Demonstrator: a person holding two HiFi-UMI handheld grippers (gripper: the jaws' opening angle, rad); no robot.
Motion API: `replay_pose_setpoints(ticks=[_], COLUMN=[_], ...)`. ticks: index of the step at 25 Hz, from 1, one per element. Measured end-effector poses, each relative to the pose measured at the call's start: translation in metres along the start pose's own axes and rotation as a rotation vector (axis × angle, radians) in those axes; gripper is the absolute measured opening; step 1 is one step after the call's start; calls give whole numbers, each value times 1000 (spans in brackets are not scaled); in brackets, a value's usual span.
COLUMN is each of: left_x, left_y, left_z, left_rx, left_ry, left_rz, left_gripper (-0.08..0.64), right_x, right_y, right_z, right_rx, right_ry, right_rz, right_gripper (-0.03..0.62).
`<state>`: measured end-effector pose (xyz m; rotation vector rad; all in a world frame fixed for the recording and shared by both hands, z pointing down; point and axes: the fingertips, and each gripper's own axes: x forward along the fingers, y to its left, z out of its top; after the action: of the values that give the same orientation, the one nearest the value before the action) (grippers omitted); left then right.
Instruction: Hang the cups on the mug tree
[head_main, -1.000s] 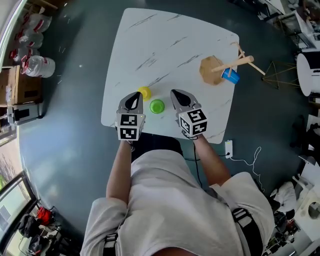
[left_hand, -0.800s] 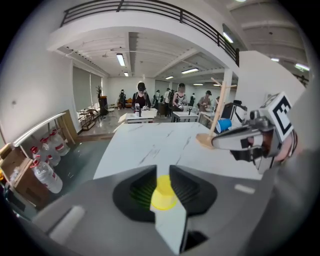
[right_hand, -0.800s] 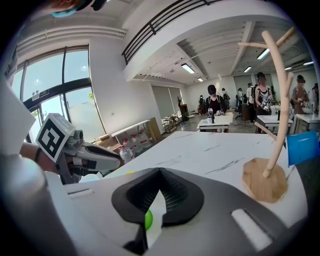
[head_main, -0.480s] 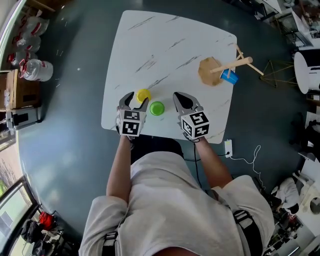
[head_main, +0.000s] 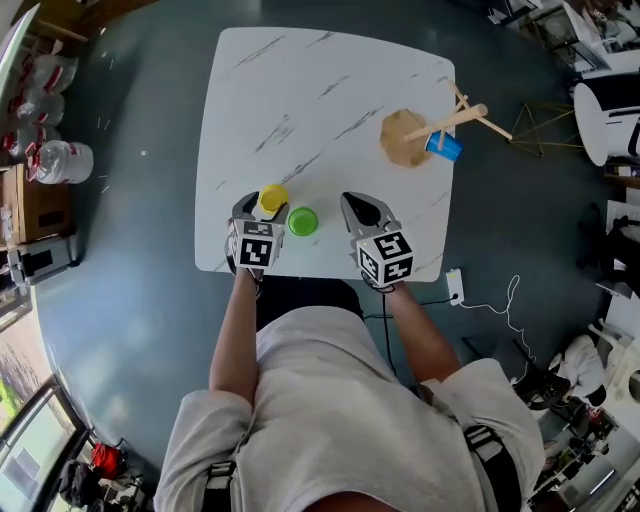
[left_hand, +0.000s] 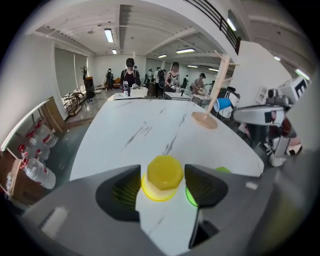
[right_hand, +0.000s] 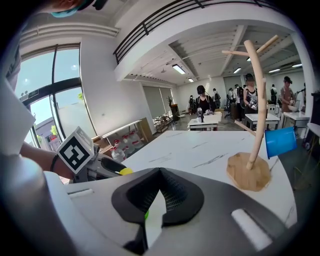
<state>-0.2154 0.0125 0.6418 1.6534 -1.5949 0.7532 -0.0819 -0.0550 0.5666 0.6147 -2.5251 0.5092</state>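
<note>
On the white marbled worktop (head_main: 320, 90), near the edge closest to the person, the yellow cup (left_hand: 162, 175) stands upside down, with its base up. The left hand-held gripper (head_main: 265, 210) is placed around it: its two jaws are spread, one on each side of the cup, and the ribbed pads are just beside the rim. It is not clear if they already press on it. Just beside the yellow cup, on the person's right, the green cup (head_main: 302, 221) stands on the worktop, between the two grippers and held by neither of them. In the left gripper view only a small green part of it appears past the right jaw. The right hand-held gripper (right_hand: 160, 175) has its jaws pressed together with nothing between them, and it rests low at the near edge, just to the right of the green cup. The wooden mug tree (head_main: 430, 130) stands at the far right part of the worktop, well apart from both grippers. One blue cup (head_main: 443, 146) already hangs on a branch of it – the yellow cup and the green cup are not yet on the tree.
</note>
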Motion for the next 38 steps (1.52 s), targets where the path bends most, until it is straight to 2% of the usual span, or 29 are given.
replay_pose_setpoints(ticks=[5, 9, 19, 25, 29, 35, 38], left_x=[12, 13, 1, 0, 0, 8, 6], left_y=[0, -3, -33, -60, -72, -110, -121], left_z=[-2, 13, 113, 159, 191, 234, 250], left_rx=[12, 80, 50, 92, 104, 174, 174], left_ry=[35, 34, -185, -248, -307, -367, -402], left_rz=[-8, -10, -106, -167, -245, -336, -394], left_gripper=[239, 235, 235, 235, 235, 235, 235], right_x=[-9, -17, -49, -76, -81, -114, -122], right_y=[-9, -22, -43, -54, -53, -75, -82], right_z=[1, 4, 25, 34, 42, 42, 43], right_rx=[21, 45, 82, 101, 112, 113, 137], right_ry=[-17, -36, -92, -118, -127, -126, -134], right_rz=[-32, -60, -140, -211, -239, -303, -340], right_gripper=[-2, -2, -2, -2, -2, -2, -2])
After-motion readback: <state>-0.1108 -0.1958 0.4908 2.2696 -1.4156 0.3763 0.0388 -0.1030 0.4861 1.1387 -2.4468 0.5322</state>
